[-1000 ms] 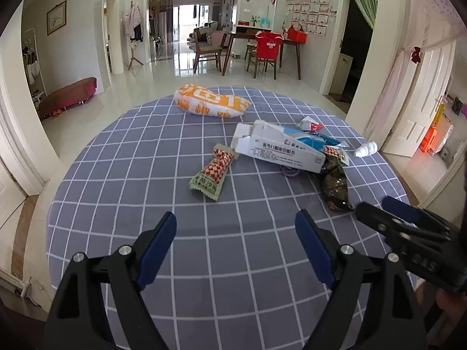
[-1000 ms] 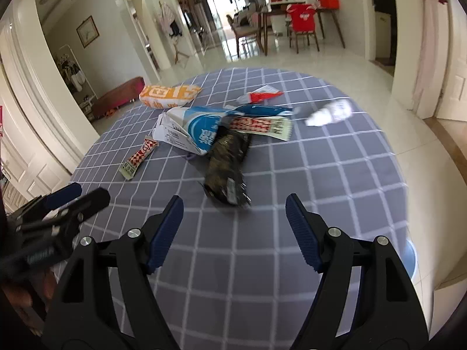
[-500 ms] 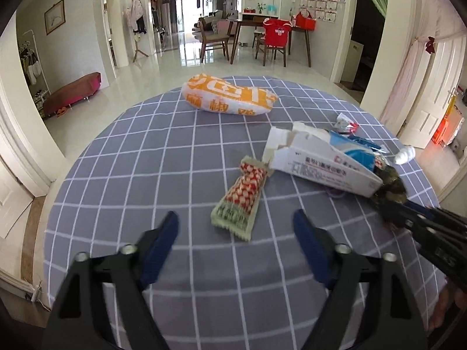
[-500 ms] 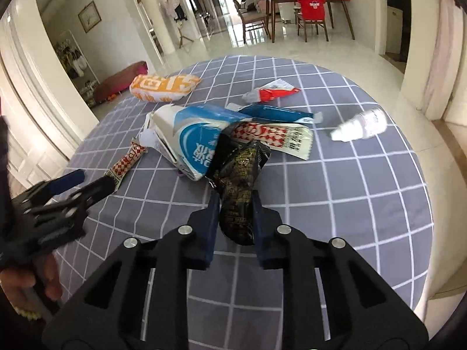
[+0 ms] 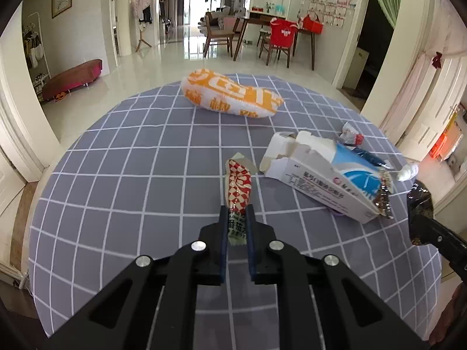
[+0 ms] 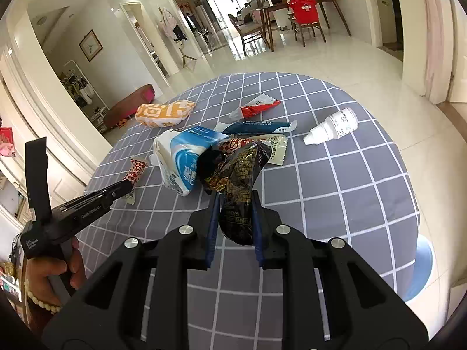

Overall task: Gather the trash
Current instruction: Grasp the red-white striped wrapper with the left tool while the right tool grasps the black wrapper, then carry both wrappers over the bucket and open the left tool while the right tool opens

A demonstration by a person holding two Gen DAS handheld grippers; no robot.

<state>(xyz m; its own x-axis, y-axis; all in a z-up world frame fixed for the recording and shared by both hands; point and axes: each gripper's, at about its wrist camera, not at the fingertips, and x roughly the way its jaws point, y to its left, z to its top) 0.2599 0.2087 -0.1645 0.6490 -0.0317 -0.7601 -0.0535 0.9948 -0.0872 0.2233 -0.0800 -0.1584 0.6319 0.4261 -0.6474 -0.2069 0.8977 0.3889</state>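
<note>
Two wrappers are caught at once. The left gripper has just closed its jaws on the green printed end of a red-and-white patterned snack wrapper, whose far end still lies on the grey checked tablecloth. The right gripper is clenched on a dark crinkled foil bag with gold print too small to read, its top raised above the pile. Just behind it lies a torn white-and-blue carton with Chinese characters on its side, touching a blue sachet and a white wrapper with small print. Farther back are a red-and-white sachet and an orange-and-white bag with large white characters. A small white dropper bottle with a printed label lies on its side, apart to the right. A hand wearing a bead bracelet holds the left tool, whose body bears small white lettering I cannot make out
</note>
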